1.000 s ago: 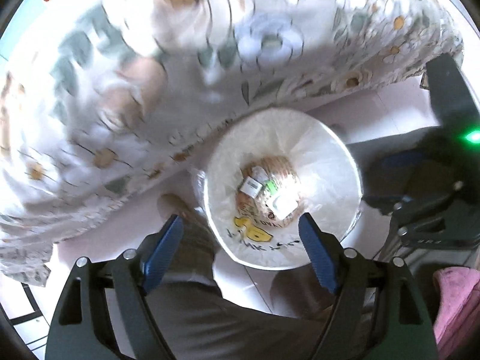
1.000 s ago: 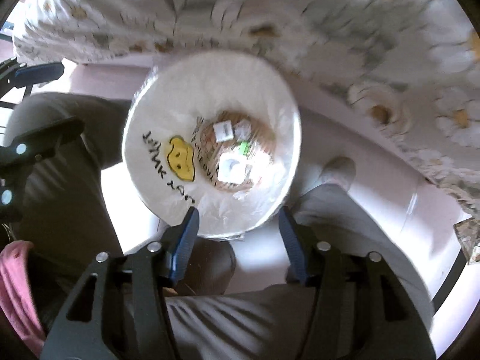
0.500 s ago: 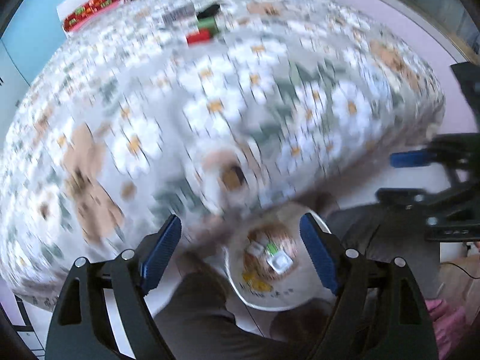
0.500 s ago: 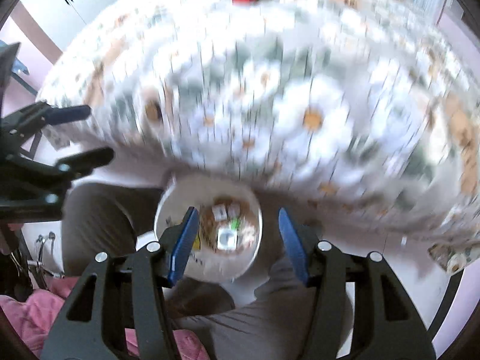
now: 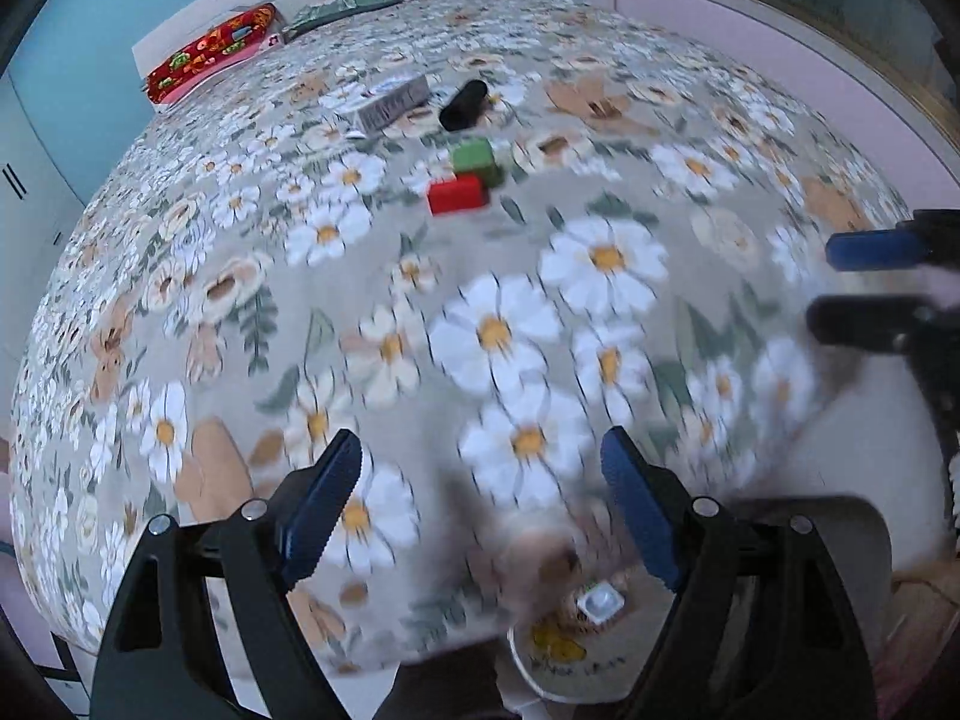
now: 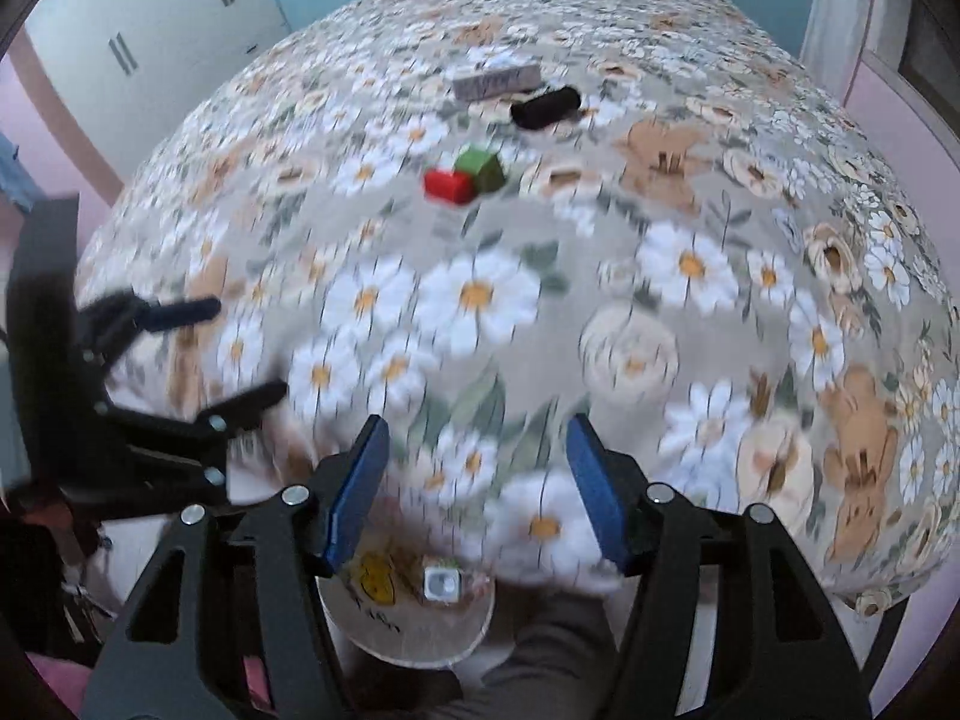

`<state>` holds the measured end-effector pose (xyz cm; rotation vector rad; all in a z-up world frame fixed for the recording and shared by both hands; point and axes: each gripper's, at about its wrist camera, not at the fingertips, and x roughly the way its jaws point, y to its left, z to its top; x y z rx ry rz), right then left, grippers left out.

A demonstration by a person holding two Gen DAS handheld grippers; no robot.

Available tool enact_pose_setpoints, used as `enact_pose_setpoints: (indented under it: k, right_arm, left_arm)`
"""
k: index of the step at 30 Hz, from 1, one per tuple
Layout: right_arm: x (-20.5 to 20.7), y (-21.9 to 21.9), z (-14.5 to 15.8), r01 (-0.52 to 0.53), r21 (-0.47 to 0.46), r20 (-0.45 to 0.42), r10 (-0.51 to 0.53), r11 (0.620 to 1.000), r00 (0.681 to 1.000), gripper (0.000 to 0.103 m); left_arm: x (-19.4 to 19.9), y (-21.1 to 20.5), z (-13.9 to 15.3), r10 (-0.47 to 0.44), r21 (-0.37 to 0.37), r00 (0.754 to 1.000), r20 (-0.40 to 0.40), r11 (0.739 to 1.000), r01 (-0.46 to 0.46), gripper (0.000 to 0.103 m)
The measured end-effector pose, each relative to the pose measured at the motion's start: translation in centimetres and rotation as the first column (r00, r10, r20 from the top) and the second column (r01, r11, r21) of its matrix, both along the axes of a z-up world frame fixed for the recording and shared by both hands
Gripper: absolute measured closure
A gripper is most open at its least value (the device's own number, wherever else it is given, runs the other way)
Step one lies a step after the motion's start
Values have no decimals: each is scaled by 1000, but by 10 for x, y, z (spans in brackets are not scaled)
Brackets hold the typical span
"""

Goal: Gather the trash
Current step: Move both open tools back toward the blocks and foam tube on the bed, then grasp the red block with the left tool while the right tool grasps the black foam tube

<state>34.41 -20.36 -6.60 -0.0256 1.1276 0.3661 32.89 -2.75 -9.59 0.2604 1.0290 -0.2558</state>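
Note:
On the flowered bedspread (image 5: 360, 276) lie a red box (image 5: 457, 194), a green box (image 5: 475, 158), a black roll (image 5: 463, 104) and a grey carton (image 5: 391, 103); they also show in the right wrist view: red box (image 6: 449, 185), green box (image 6: 481, 168), black roll (image 6: 546, 107), grey carton (image 6: 495, 81). A white trash bin (image 5: 570, 669) with wrappers inside stands below the bed edge, also in the right wrist view (image 6: 408, 618). My left gripper (image 5: 480, 516) is open and empty, far short of the items. My right gripper (image 6: 477, 489) is open and empty.
A red patterned pillow (image 5: 210, 48) and a green pillow (image 5: 354, 0) lie at the bed's head. White cabinets (image 6: 156, 48) stand to the left. The person's legs (image 6: 540, 660) flank the bin. The right gripper shows at the left view's right edge (image 5: 870, 282).
Both grippers have swung up from over the trash bin to face across the bed. The bin has dropped to the bottom of both views. Both stay open.

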Motion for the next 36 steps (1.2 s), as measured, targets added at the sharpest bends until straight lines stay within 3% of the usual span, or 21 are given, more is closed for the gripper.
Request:
enact_pose_setpoints:
  k: [4,14,24,31,36]
  right_arm:
    - [39,-2,8,36,53,-14,-36,998,999,41]
    - [138,2,9,127,78,-7,-127,989,992,41]
    - [236,16,-27,202,70,-54,-199,977,979,41]
    - [312,22,-58,312,88,-132,-299,946,945,41]
    - [348,21,-91,392,131,-243,-354,911,903,41]
  left_arm:
    - [28,-3,-1,15,-26,1000,13,1000,-15,19]
    - [95,-6,-17,59,-114,998,29,992,-55,19]
    - [146,-13,-38,84,-155,995,44,985,-76,19]
    - [167,-11,-53,107,-210,994,13,972,-102,20]
    - [178,-6,-63,126,-233,992,-12,964,-125,33]
